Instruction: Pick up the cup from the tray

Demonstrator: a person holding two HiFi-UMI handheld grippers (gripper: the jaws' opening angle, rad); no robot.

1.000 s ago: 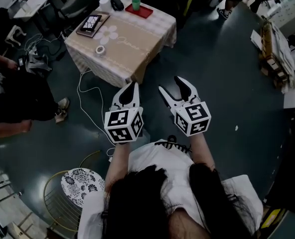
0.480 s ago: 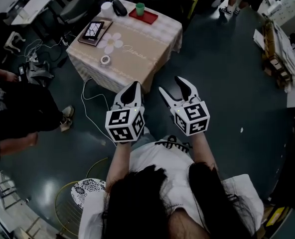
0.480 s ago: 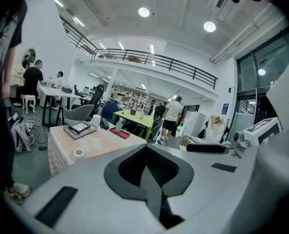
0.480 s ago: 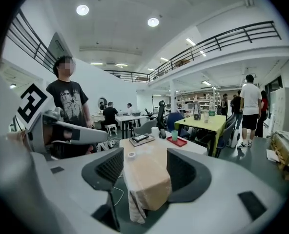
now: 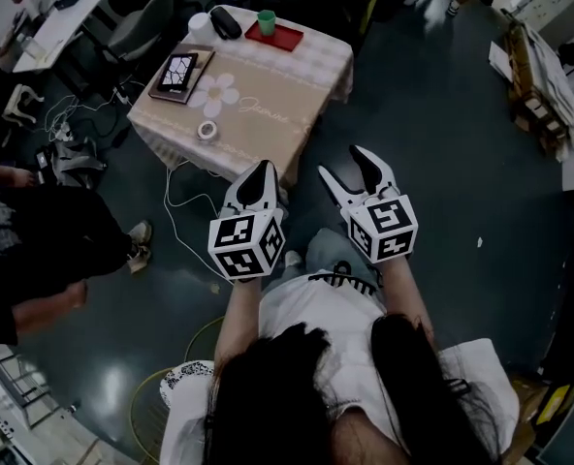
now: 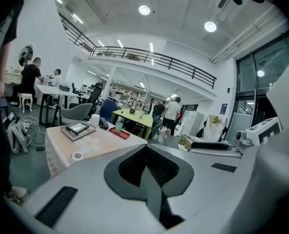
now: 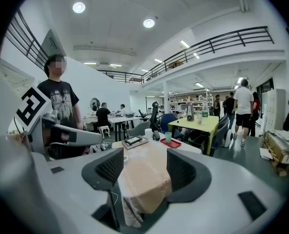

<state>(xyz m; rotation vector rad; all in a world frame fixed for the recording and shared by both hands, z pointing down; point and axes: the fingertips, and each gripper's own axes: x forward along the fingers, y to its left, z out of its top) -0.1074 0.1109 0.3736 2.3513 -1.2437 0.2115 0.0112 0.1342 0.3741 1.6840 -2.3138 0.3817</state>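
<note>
A green cup [image 5: 266,21] stands upright on a red tray [image 5: 278,37] at the far corner of a cloth-covered table [image 5: 258,95]. Both grippers hang over the floor short of the table's near edge, well away from the cup. My left gripper [image 5: 262,174] is shut with nothing in it, its pads meeting in the left gripper view [image 6: 147,147], where the cup [image 6: 118,126] is small and far off. My right gripper [image 5: 346,167] stands open and empty. The right gripper view frames the table between its fingers [image 7: 110,167], with the cup [image 7: 168,137] and tray [image 7: 171,144] beyond.
On the table lie a tablet on a book [image 5: 177,72], a tape roll [image 5: 207,130], a white cup [image 5: 200,23] and a black object [image 5: 226,21]. A white cable [image 5: 175,206] trails on the floor. A person [image 5: 35,250] stands at the left. A wire stool [image 5: 185,386] is behind me.
Both grippers have moved forward towards the table, which now lies nearer to them; the stool has slid back out of view. Neither gripper's jaws have changed.
</note>
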